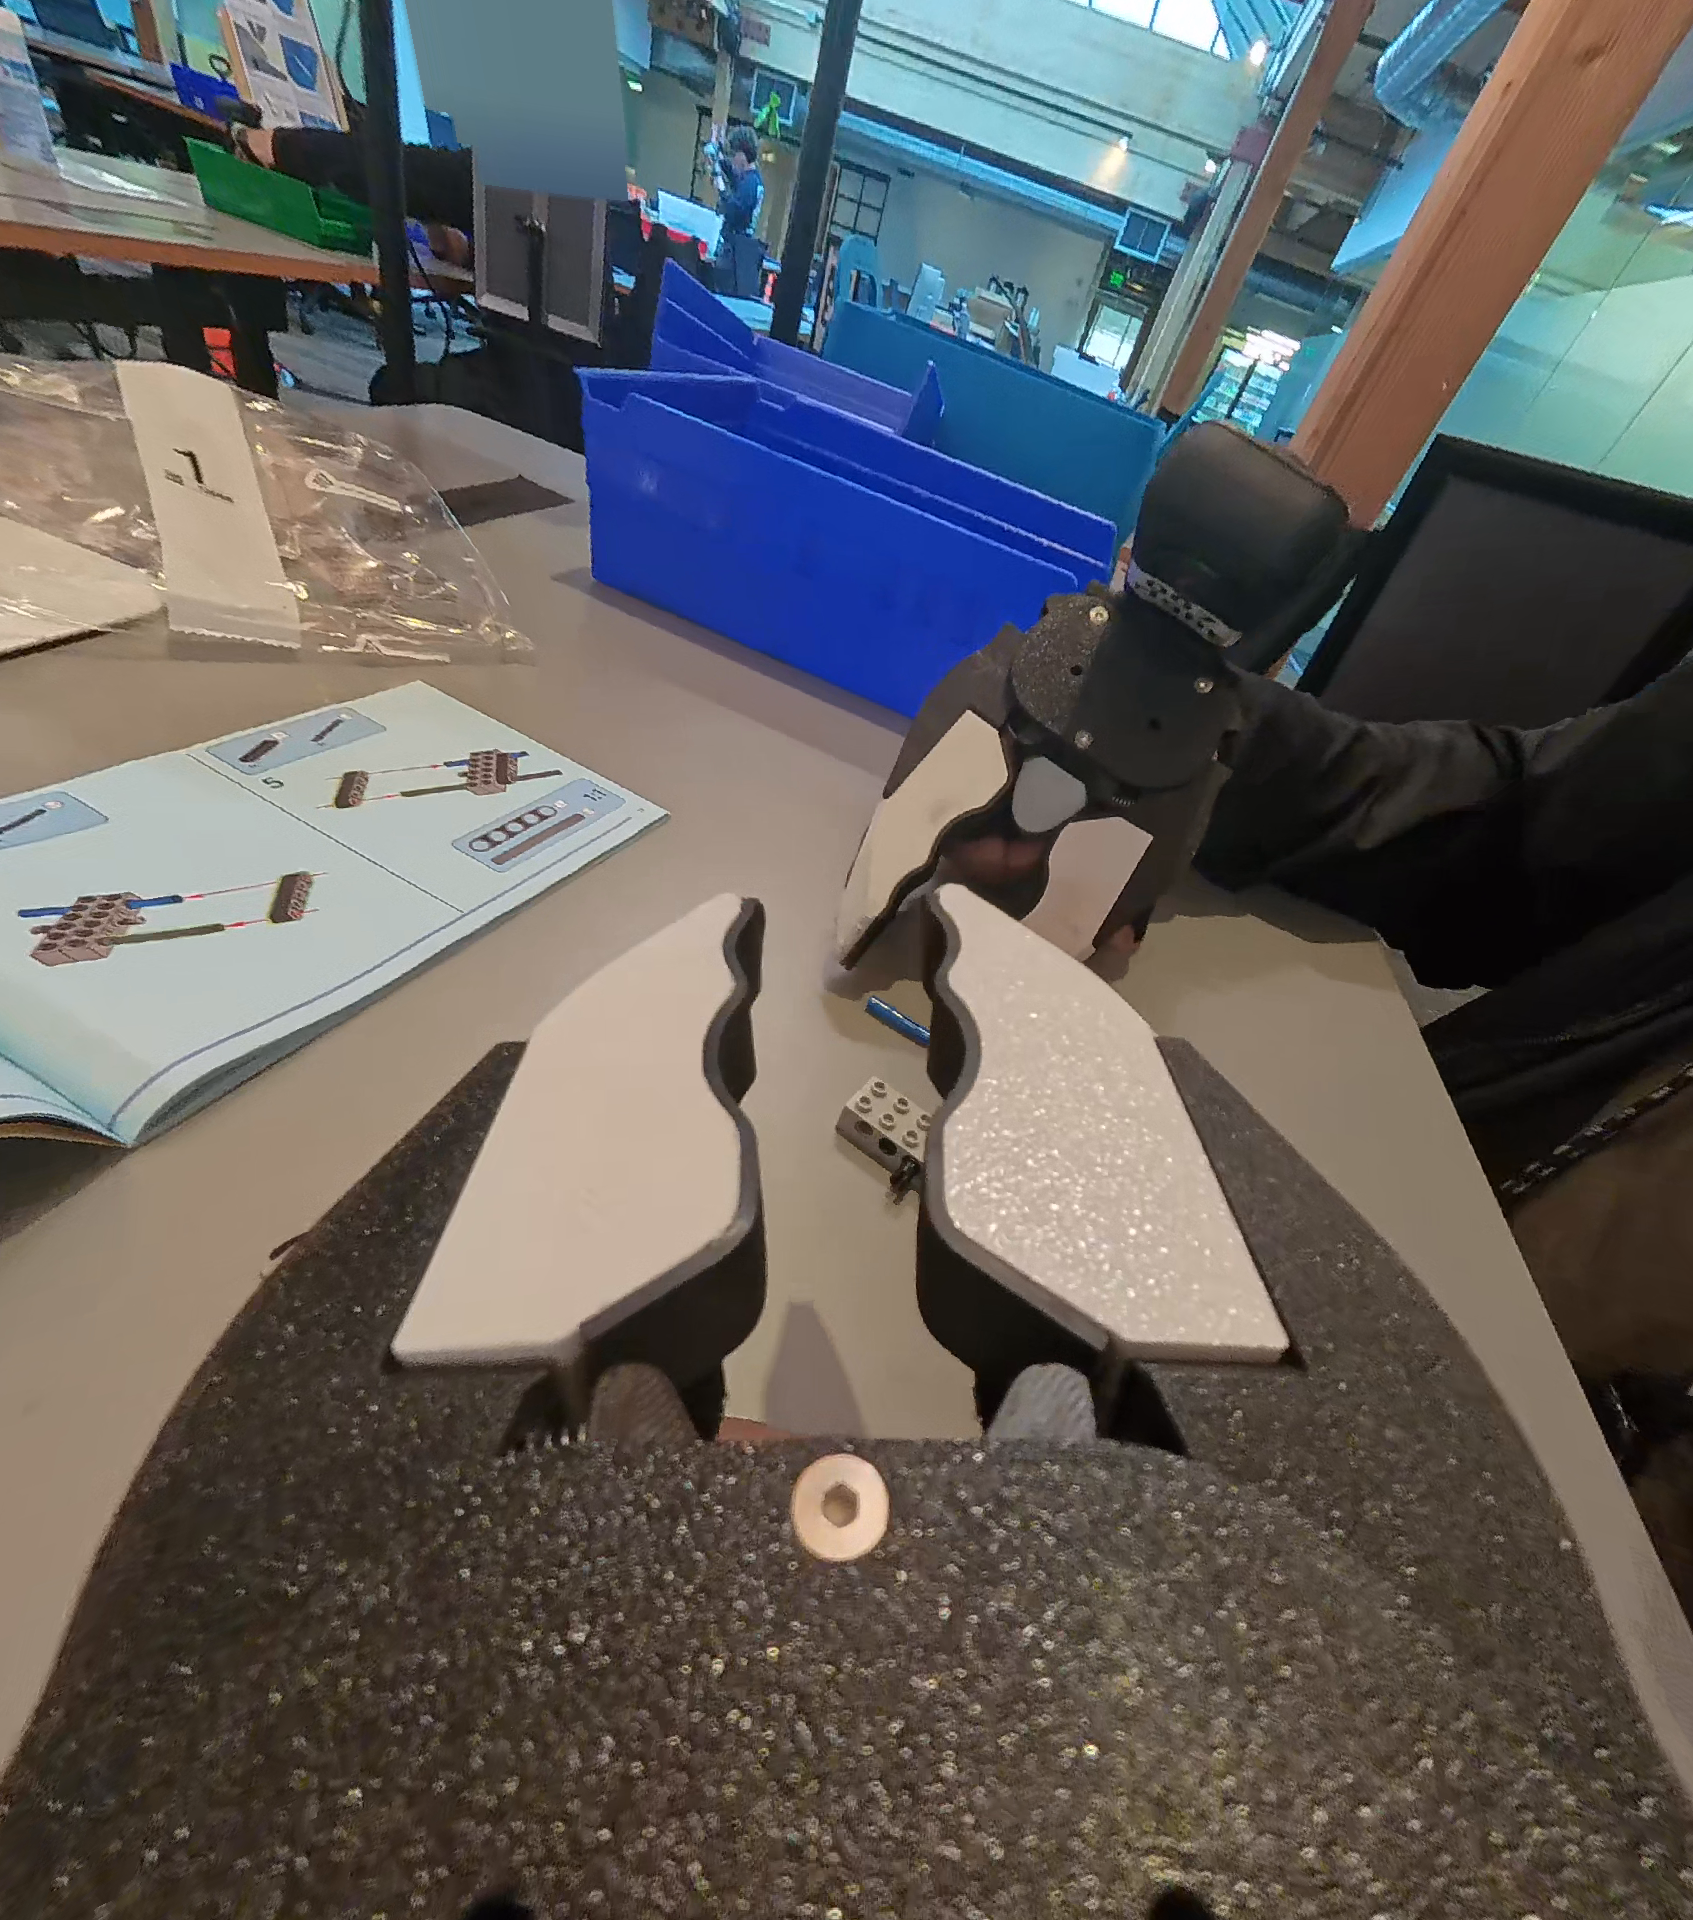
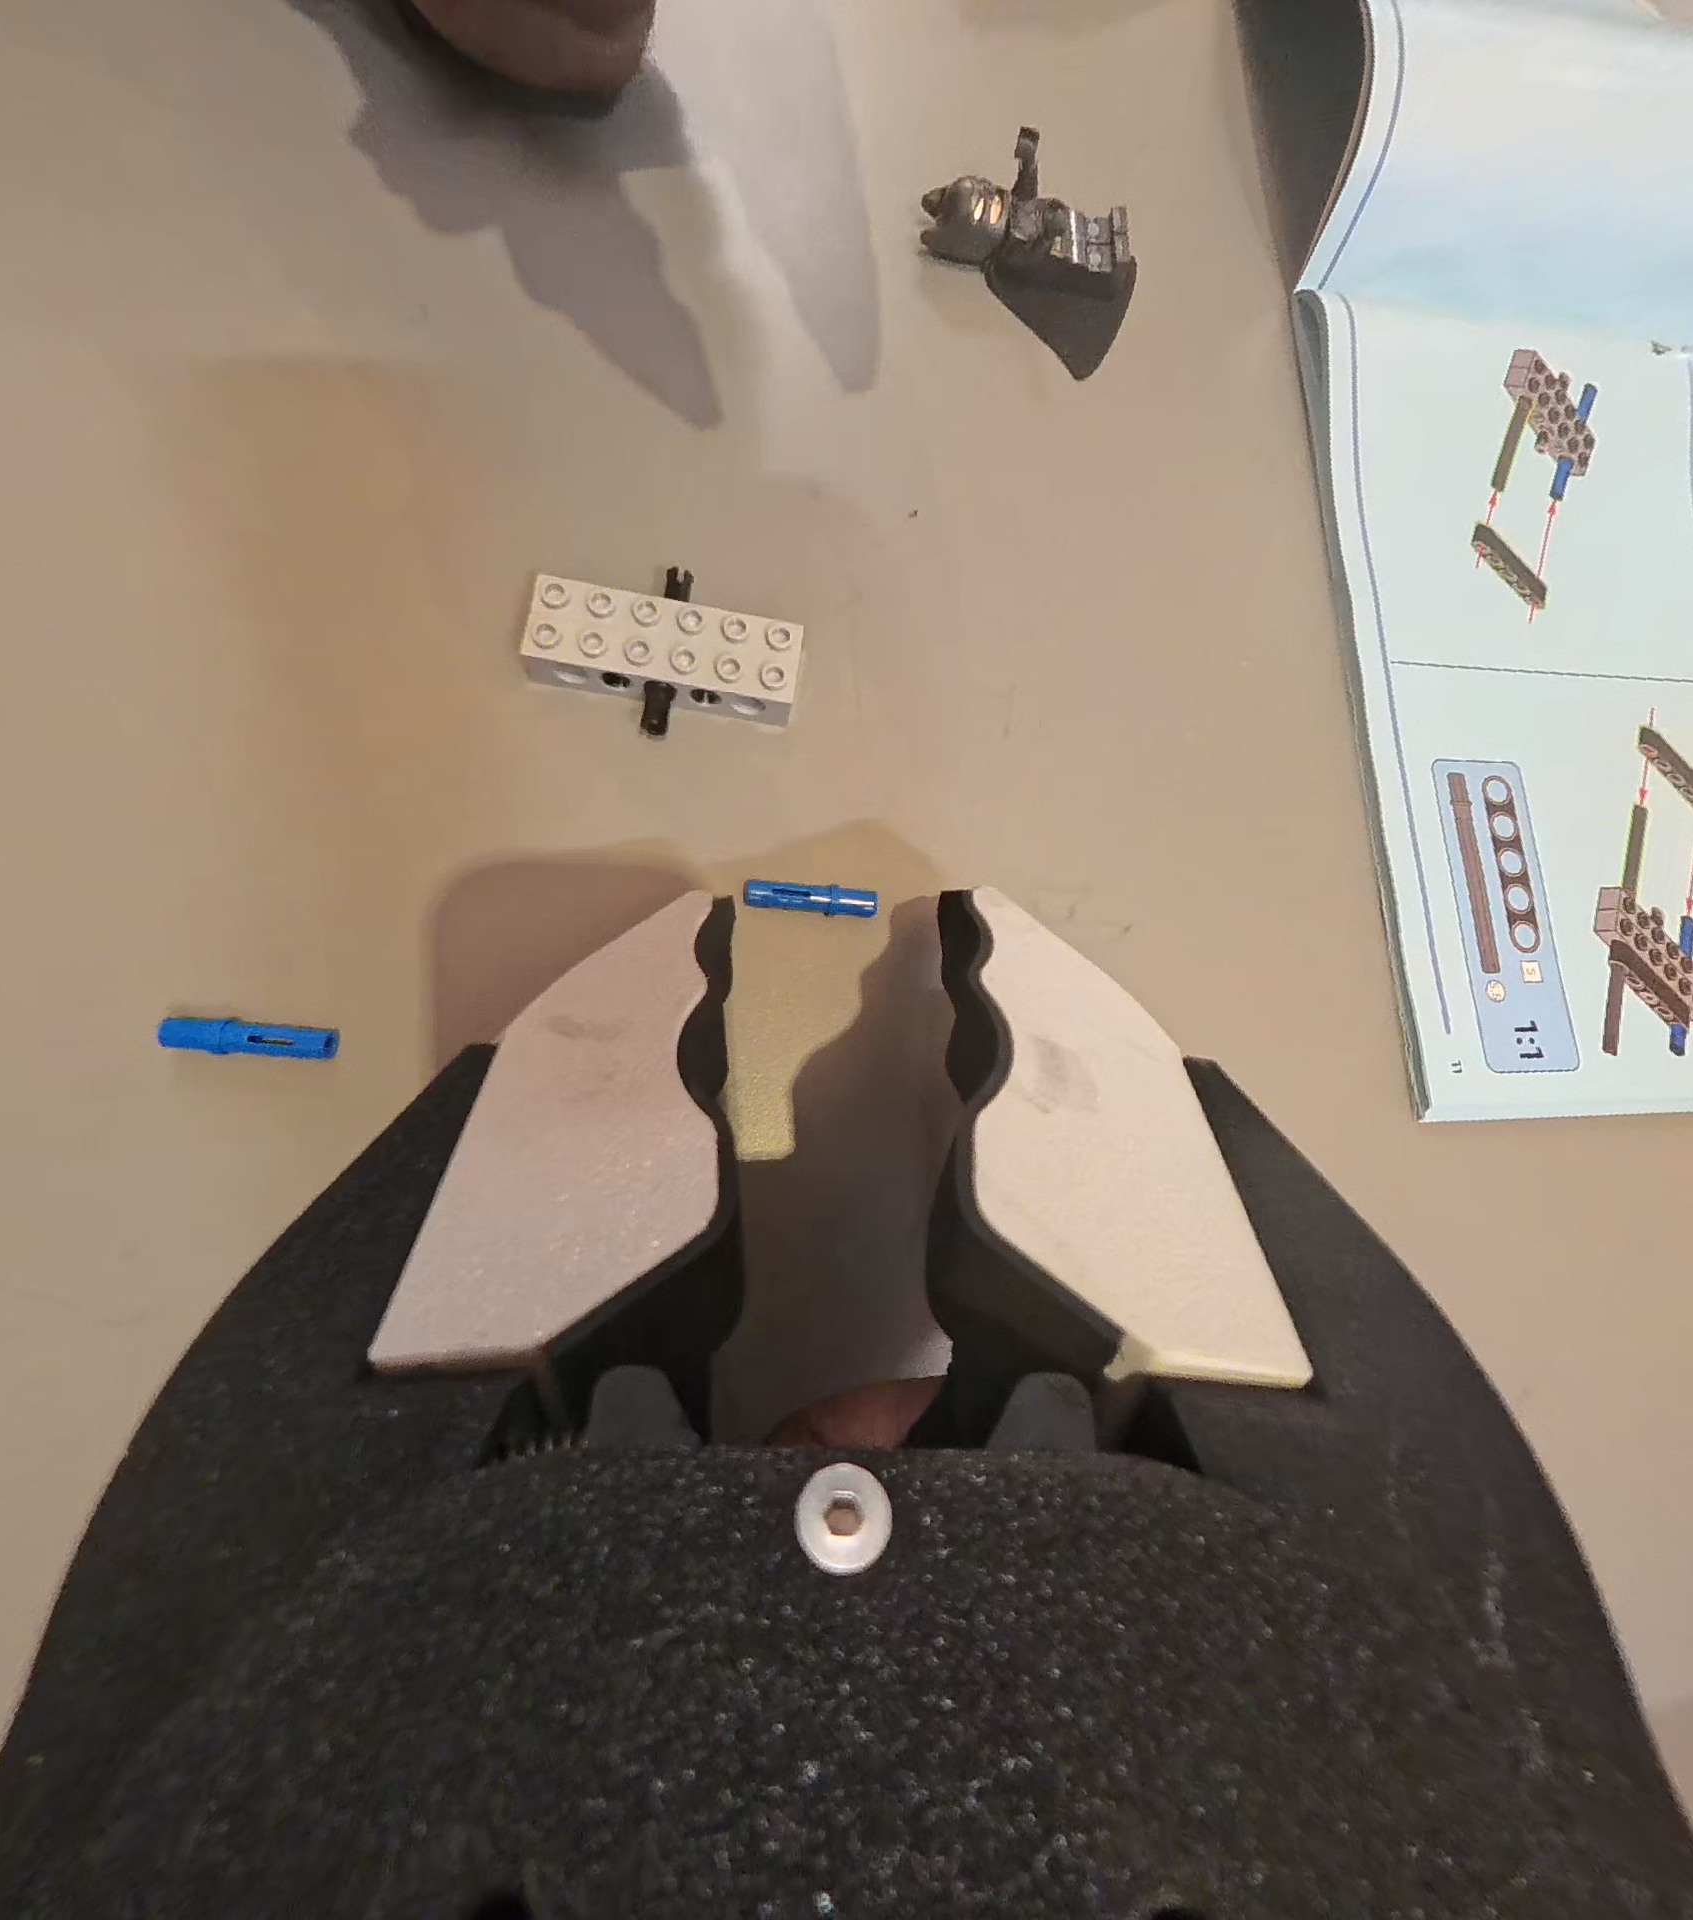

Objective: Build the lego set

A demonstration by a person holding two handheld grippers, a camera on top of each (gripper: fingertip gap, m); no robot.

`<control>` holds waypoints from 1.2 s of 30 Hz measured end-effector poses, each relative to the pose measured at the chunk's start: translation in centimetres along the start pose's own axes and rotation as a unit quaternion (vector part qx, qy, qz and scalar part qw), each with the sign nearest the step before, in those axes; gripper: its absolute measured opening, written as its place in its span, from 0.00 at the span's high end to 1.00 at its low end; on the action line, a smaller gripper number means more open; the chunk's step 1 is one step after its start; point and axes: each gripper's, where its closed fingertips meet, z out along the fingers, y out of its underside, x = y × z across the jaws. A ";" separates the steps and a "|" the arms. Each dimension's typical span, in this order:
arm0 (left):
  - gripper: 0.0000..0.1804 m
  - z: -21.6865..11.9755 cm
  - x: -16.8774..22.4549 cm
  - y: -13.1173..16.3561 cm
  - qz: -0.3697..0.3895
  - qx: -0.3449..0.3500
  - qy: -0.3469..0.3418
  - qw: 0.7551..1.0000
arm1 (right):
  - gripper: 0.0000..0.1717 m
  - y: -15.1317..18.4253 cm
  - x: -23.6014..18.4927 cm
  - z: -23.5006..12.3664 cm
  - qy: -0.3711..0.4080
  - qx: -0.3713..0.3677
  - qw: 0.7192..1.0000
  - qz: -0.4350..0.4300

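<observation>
Looking down my right gripper [image 2: 826, 904], fingers apart over a blue pin [image 2: 811, 899], I see a toy figure [image 2: 1029, 234]; my left gripper [image 1: 842, 925], also parted and bare, shows blue bins [image 1: 821, 540] instead.

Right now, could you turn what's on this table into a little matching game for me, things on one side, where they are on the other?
Things:
1. grey studded brick
2. blue pin
3. dark minifigure
4. instruction booklet

Places:
A. lying open at the table's edge
B. just off the open right gripper's fingertips
C. on its side, beyond the brick
D. mid-table, a black pin through its side

Pairs: 1-D, 2-B, 3-C, 4-A
</observation>
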 end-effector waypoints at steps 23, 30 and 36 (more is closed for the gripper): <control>0.84 -1.6 -1.4 -1.4 -0.087 0.080 0.010 0.993 | 0.76 0.2 0.4 -0.5 -0.007 0.009 0.998 0.054; 0.84 -1.1 -1.2 -1.1 -0.071 0.063 -0.001 0.996 | 0.78 0.2 -1.1 -0.1 -0.017 -0.014 0.998 0.053; 0.84 -1.2 -1.1 -1.1 -0.060 0.064 -0.020 0.996 | 0.79 0.0 -1.4 0.2 -0.015 -0.018 0.998 0.063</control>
